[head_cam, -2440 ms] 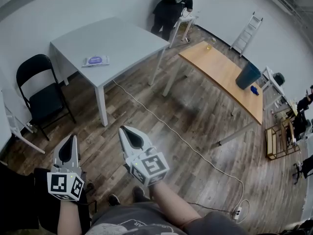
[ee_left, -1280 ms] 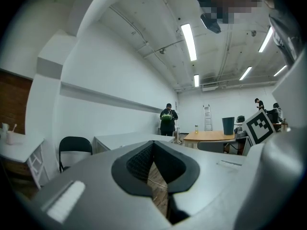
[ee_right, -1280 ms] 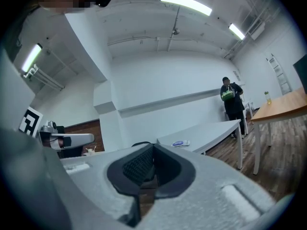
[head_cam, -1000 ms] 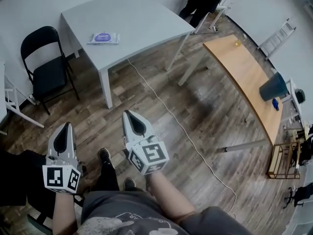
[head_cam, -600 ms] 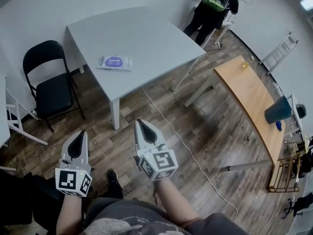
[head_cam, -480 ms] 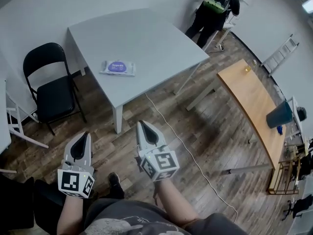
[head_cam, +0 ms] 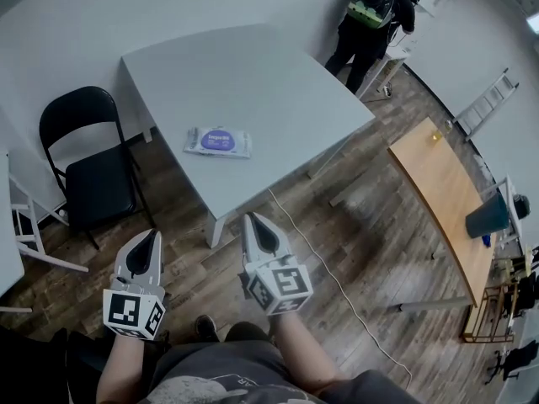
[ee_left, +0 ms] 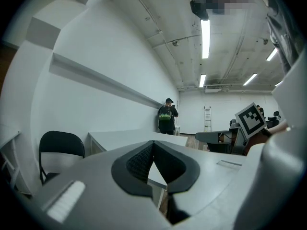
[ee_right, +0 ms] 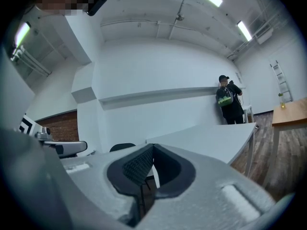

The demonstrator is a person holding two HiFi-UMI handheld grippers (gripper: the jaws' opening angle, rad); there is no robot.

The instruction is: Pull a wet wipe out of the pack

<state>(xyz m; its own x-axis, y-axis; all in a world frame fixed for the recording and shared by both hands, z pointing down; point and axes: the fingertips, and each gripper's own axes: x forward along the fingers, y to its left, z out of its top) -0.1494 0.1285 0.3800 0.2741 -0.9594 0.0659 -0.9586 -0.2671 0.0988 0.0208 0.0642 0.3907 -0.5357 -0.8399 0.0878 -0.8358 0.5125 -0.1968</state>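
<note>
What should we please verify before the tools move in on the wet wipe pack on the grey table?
1. Flat white wet wipe pack with purple label lies on the light grey square table: ok.
2. Left tool empty: ok.
3. Right tool empty: ok.
4. Jaws apart for a grasp: not ok, both pairs together.
5. Tools over the table: not ok, both short of its edge.
6. Pack's flap open: cannot tell.

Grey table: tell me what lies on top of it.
Only a wipe pack lies flat on the table, toward the chair side. The pack covers the tabletop beneath it; its contents cannot be seen.
</note>
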